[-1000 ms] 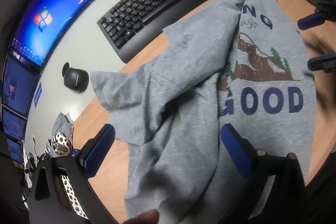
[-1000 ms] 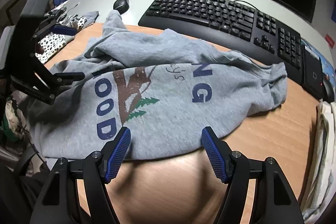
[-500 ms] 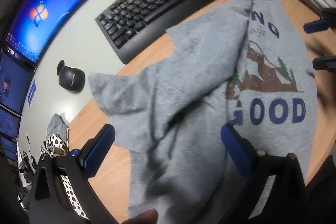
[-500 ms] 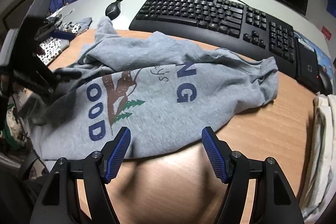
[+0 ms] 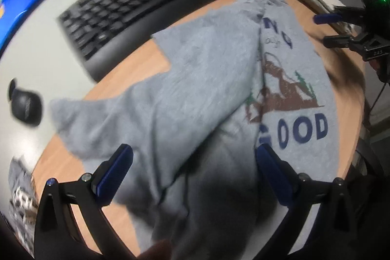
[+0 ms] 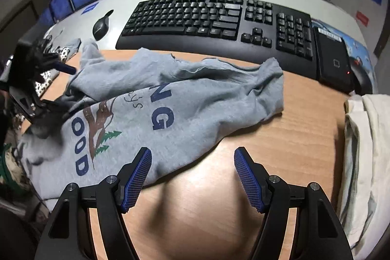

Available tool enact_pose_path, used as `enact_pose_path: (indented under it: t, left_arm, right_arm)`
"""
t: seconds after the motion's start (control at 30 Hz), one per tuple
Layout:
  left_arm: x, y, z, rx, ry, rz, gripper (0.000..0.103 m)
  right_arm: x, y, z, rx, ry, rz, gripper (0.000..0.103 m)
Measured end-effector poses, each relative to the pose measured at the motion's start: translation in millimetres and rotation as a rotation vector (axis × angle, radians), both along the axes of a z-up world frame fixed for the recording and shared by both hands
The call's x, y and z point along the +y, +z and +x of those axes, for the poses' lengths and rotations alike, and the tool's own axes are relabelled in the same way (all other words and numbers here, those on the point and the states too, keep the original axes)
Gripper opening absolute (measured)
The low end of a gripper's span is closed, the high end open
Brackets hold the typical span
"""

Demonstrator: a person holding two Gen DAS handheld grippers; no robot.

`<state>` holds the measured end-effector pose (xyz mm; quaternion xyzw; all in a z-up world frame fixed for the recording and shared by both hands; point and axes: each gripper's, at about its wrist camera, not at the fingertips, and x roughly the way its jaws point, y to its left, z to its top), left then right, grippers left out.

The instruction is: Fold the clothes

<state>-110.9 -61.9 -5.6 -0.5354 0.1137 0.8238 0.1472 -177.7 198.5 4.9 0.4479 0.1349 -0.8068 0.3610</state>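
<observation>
Grey printed cotton T-shirt [image 6: 170, 101]: rumpled, partly doubled over on round wooden table [image 6: 292, 138], before black keyboard [image 6: 219, 21]. Left gripper [image 5: 195, 167], right gripper [image 6: 192, 174]: both spread, empty. Step: approaching to grasp. Next likely: pinch edges, spread flat.

Left hand-held gripper [image 5: 193, 162] hangs wide open over a crumpled grey T-shirt [image 5: 195, 94] on the desk [image 5: 151, 52].

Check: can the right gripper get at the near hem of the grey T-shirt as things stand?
Probably yes. The right gripper stands open over bare wooden board, and the grey T-shirt has its edge lying just ahead by the left finger. Nothing sits between; the cream cloth is off to the side.
</observation>
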Motion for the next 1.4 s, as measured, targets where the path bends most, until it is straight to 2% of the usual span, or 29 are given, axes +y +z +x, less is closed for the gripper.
enact_pose_path:
  t: [0.07,0.17,0.2,0.23,0.4,0.57,0.6,0.67,0.7,0.73,0.8,0.83,1.03,1.2,1.3,1.37,1.4]
  left_arm:
    - [4.8,-4.5,-8.1,0.005,-0.01,-0.005,0.102]
    - [8.3,-25.0,-21.5,-0.039,-0.028,-0.026,0.102]
    - [6.4,-28.8,-24.1,-0.04,-0.023,-0.012,0.103]
    - [4.2,-28.2,-24.4,-0.024,-0.017,0.012,0.103]
    - [11.1,-28.2,-28.2,-0.055,-0.005,-0.009,0.103]
    - [18.3,-25.2,-31.7,-0.064,0.021,-0.019,0.103]
    - [19.1,-24.0,-31.4,-0.052,0.027,-0.015,0.098]
    - [18.4,-18.0,-28.2,-0.029,0.033,0.015,0.079]
    - [17.1,-14.2,-26.9,-0.019,0.044,0.03,0.054]
    - [15.3,-11.0,-25.7,-0.011,0.055,0.053,0.035]
    - [10.1,-6.0,-23.3,0.0,0.081,0.114,0.025]
    - [8.3,-4.1,-22.0,0.008,0.093,0.134,0.023]
    - [6.6,7.6,-7.1,0.074,0.116,0.197,0.022]
    - [0.5,13.8,-3.9,0.068,0.139,0.203,0.025]
    - [-2.0,19.3,5.1,0.064,0.149,0.196,0.032]
    - [-7.3,24.8,10.0,0.077,0.137,0.186,0.04]
    - [-8.8,26.9,11.2,0.08,0.132,0.185,0.048]
  right_arm:
    - [1.4,0.0,-0.4,0.015,-0.006,0.011,0.071]
    - [4.2,-0.1,-1.1,0.034,-0.01,0.029,0.071]
    - [6.5,0.0,-2.0,0.042,-0.018,0.033,0.071]
    - [9.0,-0.5,-3.1,0.041,-0.02,0.035,0.071]
    - [21.4,-0.9,-12.3,0.03,-0.055,0.026,0.071]
    - [31.5,7.0,-28.7,0.063,-0.077,0.023,0.071]
    - [35.1,9.1,-35.7,0.071,-0.087,0.022,0.071]
    - [41.9,11.7,-50.4,0.077,-0.109,0.019,0.071]
    - [44.9,12.5,-57.6,0.078,-0.119,0.017,0.071]
    - [47.2,13.2,-64.1,0.084,-0.123,0.012,0.071]
    - [47.2,11.6,-75.0,0.081,-0.116,0.0,0.071]
    - [45.9,9.9,-80.0,0.075,-0.108,-0.006,0.071]
    - [32.9,-1.1,-105.9,0.047,-0.057,-0.027,0.071]
    - [21.6,-9.6,-122.9,0.025,-0.043,-0.03,0.071]
    - [21.5,-12.0,-133.0,-0.016,-0.061,-0.065,0.071]
    - [21.5,-11.7,-132.9,-0.025,-0.058,-0.08,0.071]
    - [21.2,-11.4,-131.4,-0.013,-0.062,-0.069,0.071]
